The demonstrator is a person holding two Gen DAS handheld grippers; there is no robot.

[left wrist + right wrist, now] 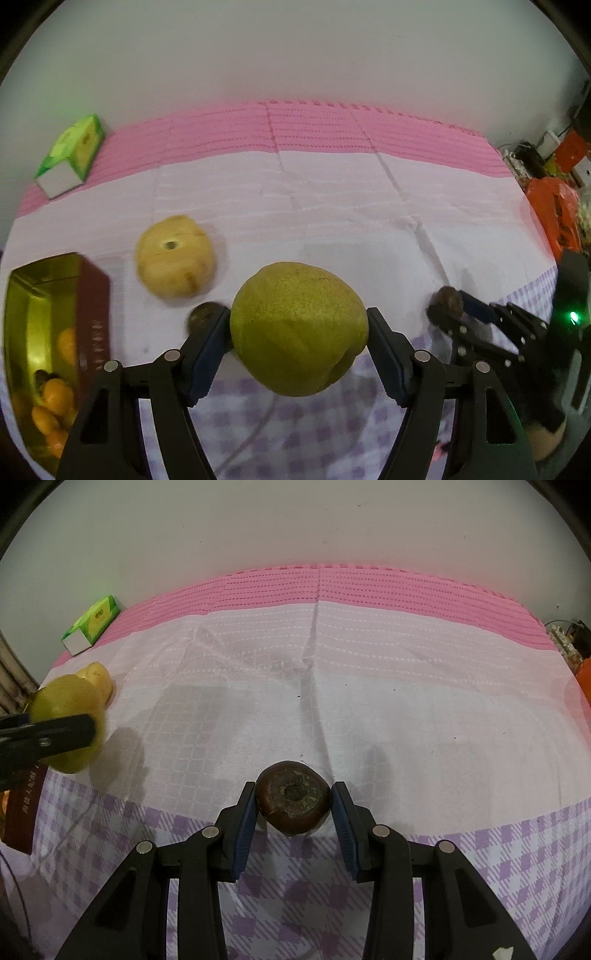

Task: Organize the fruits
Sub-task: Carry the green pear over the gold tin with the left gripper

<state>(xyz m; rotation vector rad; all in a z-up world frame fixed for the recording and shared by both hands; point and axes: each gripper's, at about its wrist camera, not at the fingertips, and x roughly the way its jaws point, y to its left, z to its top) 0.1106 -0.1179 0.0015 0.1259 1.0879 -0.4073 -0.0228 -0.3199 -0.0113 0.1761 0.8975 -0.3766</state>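
My left gripper (299,325) is shut on a green pear (299,328), which hangs above the cloth; the same pear (68,723) shows at the left of the right wrist view with a black finger across it. A yellow pear (175,256) lies on the cloth behind it, also seen as the yellow pear (99,679). My right gripper (294,805) is shut on a small dark brown round fruit (293,801); that fruit (445,302) appears at the right of the left wrist view. Another small brown fruit (203,317) lies half hidden behind the left finger.
An open gold-lined red tin (40,295) with several oranges stands at the left. A green tissue box (72,155) sits at the back left on the pink cloth (314,129). Orange bags and clutter (554,206) crowd the right edge. A wall rises behind the table.
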